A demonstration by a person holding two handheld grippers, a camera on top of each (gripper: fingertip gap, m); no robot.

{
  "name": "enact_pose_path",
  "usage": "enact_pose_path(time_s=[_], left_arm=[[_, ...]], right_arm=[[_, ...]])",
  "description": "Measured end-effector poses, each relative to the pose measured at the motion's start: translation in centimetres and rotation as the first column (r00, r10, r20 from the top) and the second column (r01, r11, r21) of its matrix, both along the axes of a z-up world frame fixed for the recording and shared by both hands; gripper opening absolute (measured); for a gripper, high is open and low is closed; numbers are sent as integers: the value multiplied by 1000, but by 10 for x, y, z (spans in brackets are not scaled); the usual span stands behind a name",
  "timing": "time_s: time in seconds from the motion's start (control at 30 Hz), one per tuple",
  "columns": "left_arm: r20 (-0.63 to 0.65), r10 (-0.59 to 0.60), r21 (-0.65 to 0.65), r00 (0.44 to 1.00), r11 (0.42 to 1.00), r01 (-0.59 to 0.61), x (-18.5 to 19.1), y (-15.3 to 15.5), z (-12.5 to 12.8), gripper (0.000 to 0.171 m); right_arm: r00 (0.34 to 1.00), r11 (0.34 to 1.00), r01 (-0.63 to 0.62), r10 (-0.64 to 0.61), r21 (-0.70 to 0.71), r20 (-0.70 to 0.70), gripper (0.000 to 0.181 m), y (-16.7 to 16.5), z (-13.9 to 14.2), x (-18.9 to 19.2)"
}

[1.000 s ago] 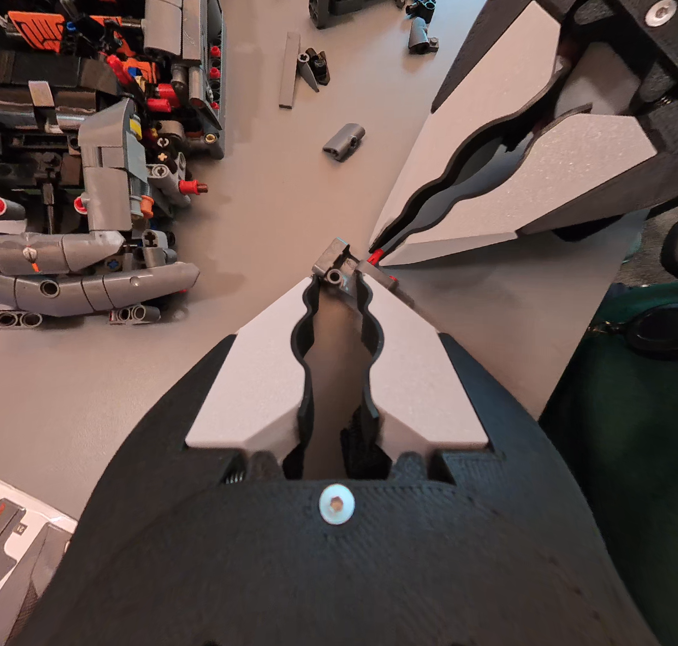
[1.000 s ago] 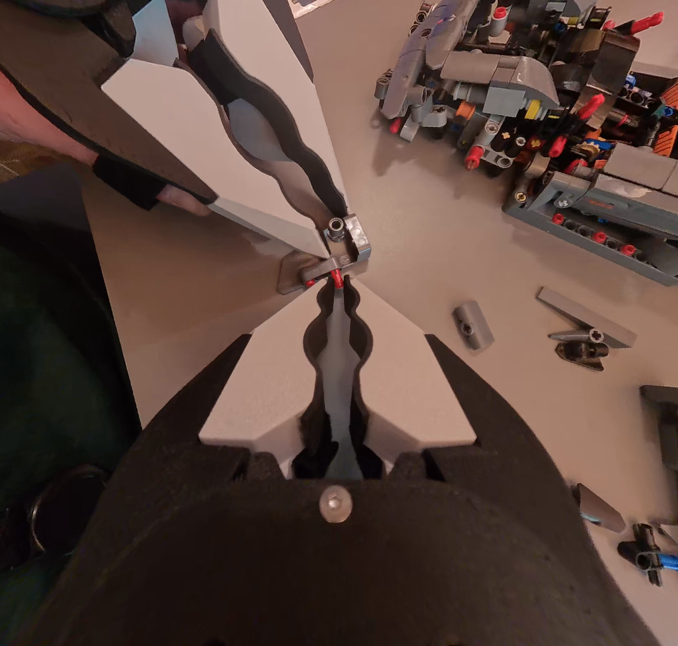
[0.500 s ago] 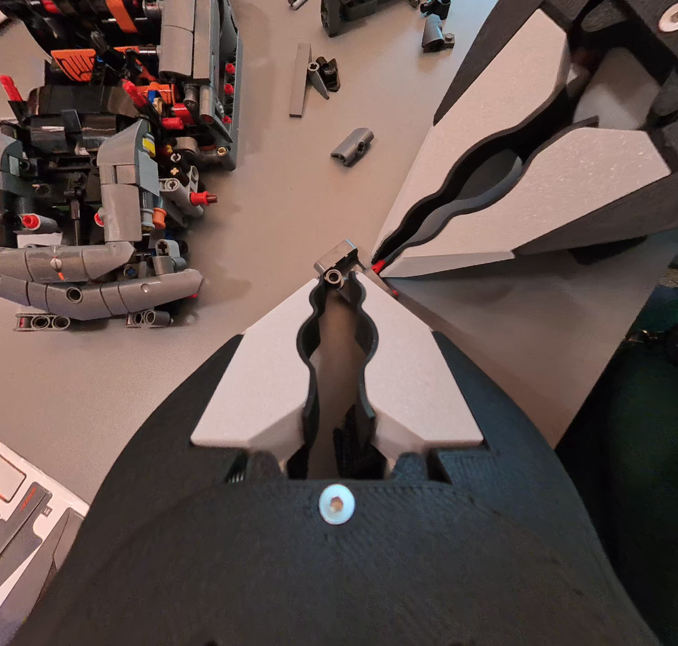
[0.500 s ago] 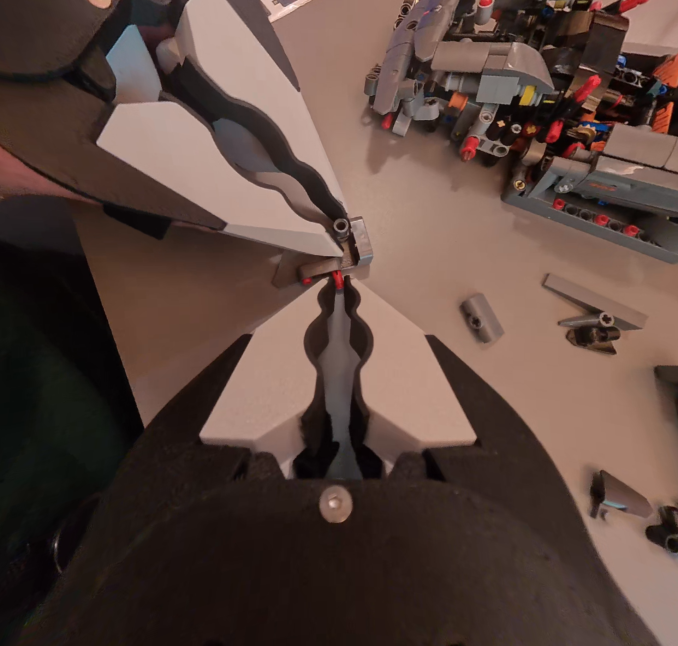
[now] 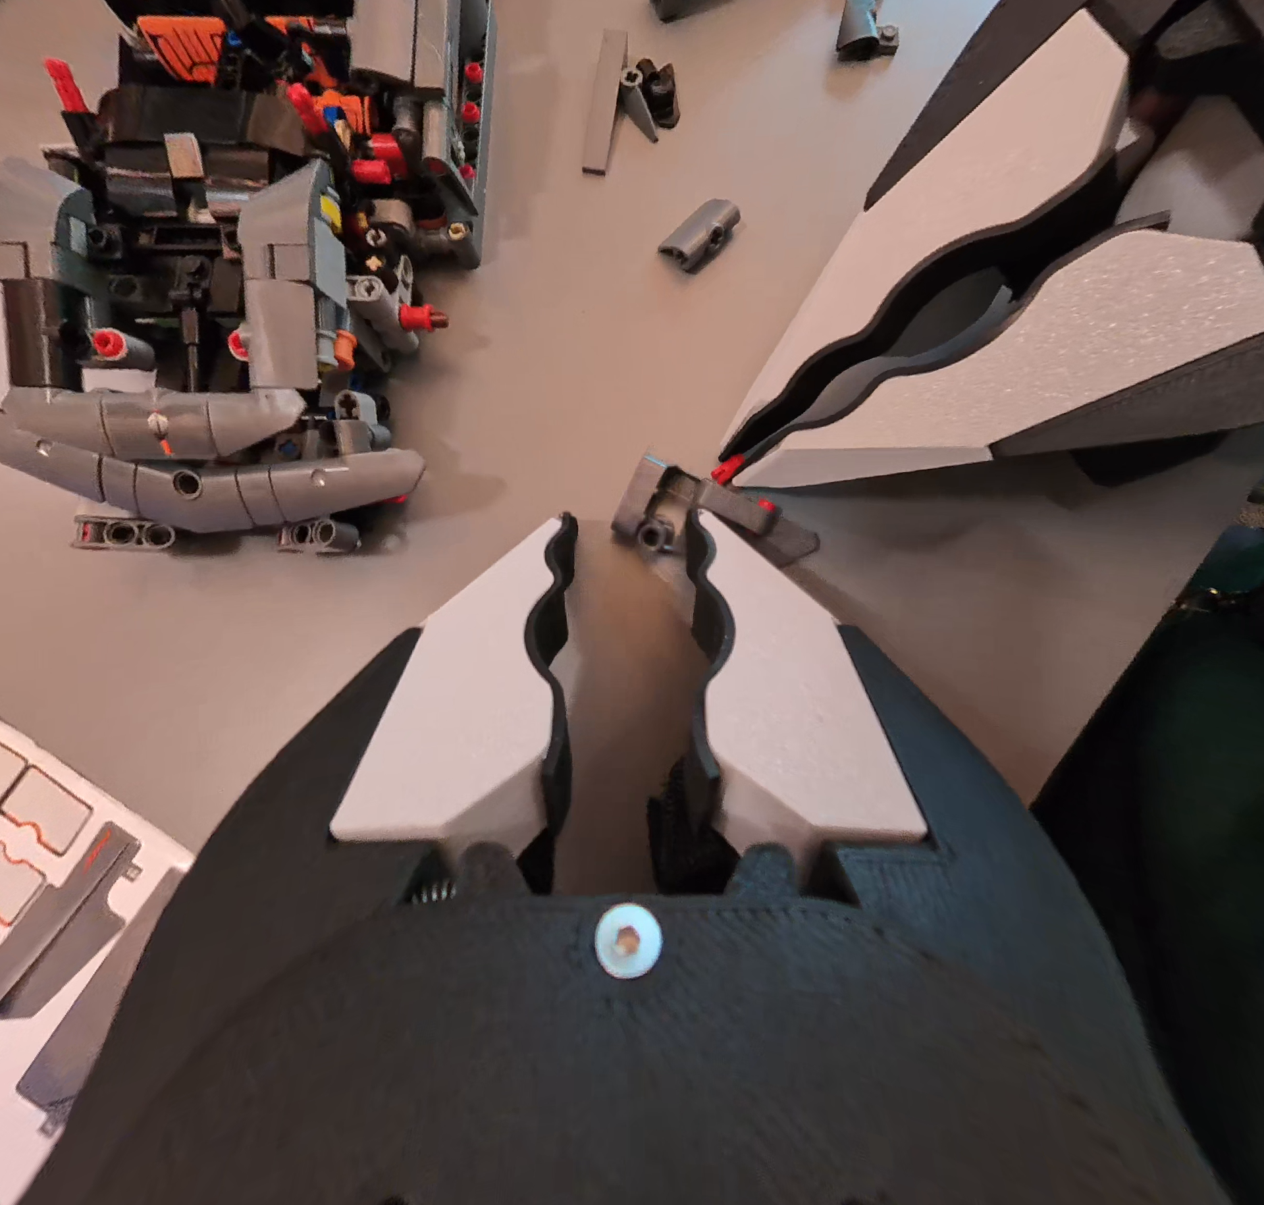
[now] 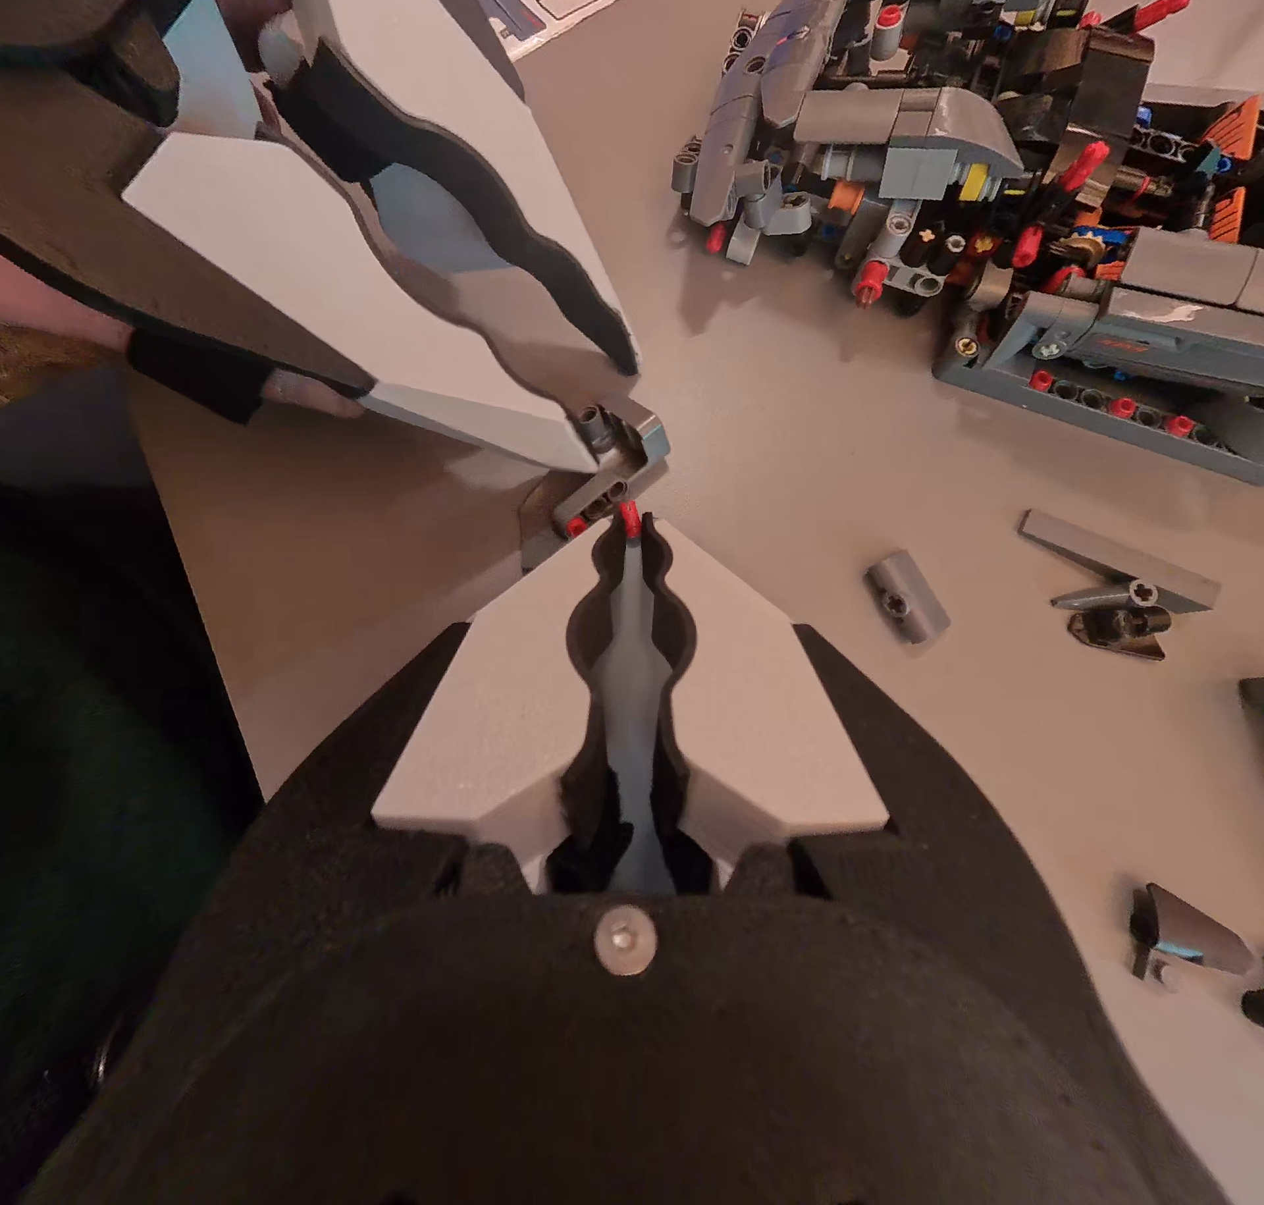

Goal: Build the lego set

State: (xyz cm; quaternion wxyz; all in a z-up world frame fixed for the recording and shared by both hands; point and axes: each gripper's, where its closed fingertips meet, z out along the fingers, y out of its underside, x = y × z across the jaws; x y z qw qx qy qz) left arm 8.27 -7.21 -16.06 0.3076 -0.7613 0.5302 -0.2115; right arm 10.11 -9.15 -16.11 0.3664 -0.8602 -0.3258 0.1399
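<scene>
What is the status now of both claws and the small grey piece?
Left claw open, grey L-shaped piece against one finger. Right claw shut on red pin, tip near the piece's holes. Nothing between.

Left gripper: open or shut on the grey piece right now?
Open. The left gripper shows table between its spread fingertips; the grey piece touches only one finger.

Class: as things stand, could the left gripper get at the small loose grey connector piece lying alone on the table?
Probably yes. The left gripper is open, and bare grey table lies between it and the small grey connector piece. The right gripper, shut on a red pin, stands off to one side.
</scene>
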Motion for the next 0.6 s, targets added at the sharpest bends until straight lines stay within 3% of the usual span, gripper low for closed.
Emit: enact_pose_path(time_s=[0.6], left_arm=[[1, 5, -24, 1000, 1000, -5, 6, -11, -1, 27]], right_arm=[[1000, 1000, -19, 19, 18, -5, 2, 0, 0, 2]])
